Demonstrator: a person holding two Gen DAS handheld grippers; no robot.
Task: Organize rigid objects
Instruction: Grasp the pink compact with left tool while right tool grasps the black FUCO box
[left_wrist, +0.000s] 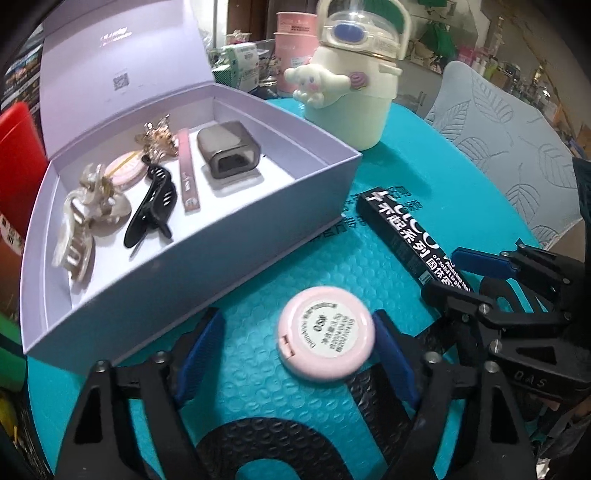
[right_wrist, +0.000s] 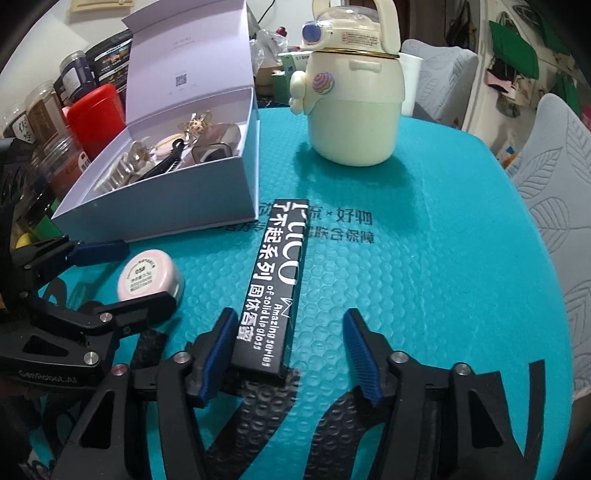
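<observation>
Left hand-held gripper (left_wrist: 299, 350) is spread around pink compact (left_wrist: 326, 332) at lower centre, right pad touching it, left pad apart. Right hand-held gripper (right_wrist: 291, 350) is spread; black carton (right_wrist: 275, 291) lies btwn, against left pad. Box (left_wrist: 236, 236), upper left, holds clips (left_wrist: 149, 206), compact, case (left_wrist: 227, 153).

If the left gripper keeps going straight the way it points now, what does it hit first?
Most likely the round pink compact, lying label-up on the teal bubble mat between the left gripper fingers. Its right pad looks at the rim; the left one shows a gap. Past it lies bare mat, though depth is unclear.
</observation>
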